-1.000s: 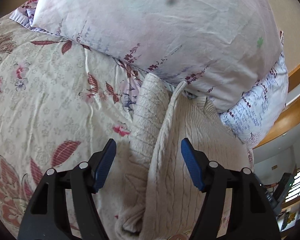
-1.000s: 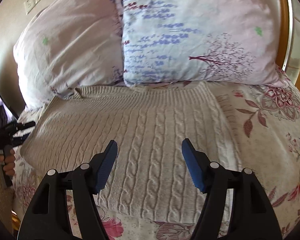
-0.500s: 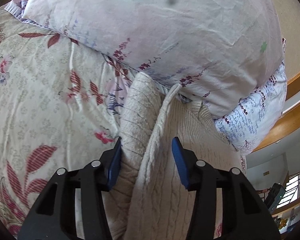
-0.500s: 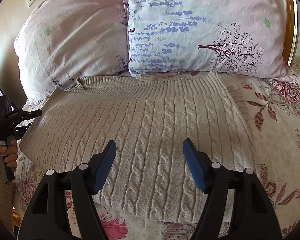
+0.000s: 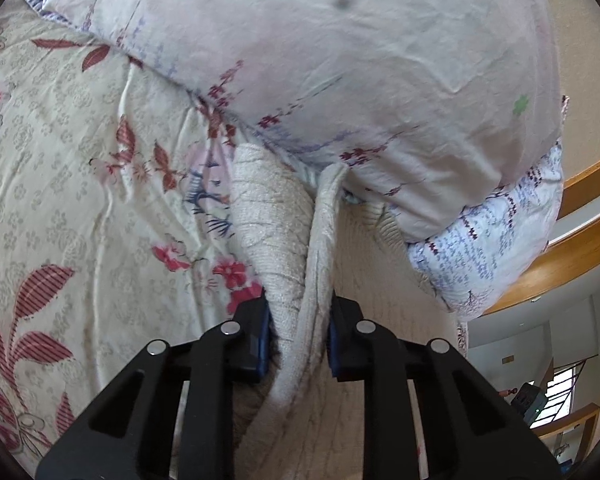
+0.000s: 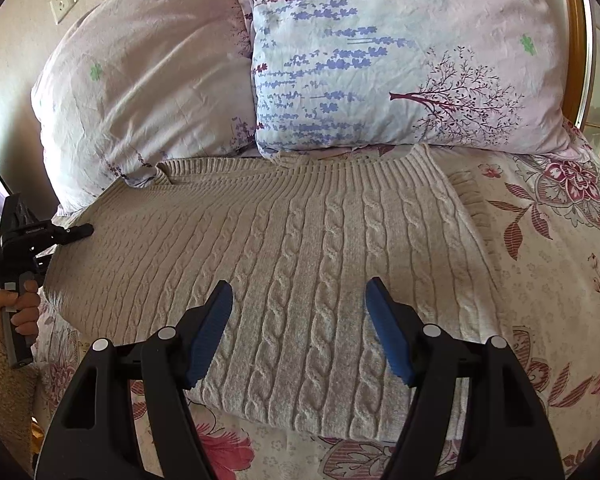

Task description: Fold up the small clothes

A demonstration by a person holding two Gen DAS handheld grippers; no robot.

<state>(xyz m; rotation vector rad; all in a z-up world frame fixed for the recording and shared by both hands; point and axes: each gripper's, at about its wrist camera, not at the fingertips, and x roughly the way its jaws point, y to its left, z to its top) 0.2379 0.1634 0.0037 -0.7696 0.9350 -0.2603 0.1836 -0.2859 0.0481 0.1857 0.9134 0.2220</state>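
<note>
A: While the left gripper [image 5: 296, 334] is closing on the sweater's [image 6: 300, 248] edge, where's the right gripper [image 6: 300, 328]?
B: Gaping above the sweater, pillows [image 6: 380, 60] at twelve o'clock.

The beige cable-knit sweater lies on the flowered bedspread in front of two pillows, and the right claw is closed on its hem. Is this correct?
Not quite. The right claw is open above the sweater, holding nothing, as the right wrist view shows. The sweater does lie on the flowered bedspread in front of two pillows.
</note>
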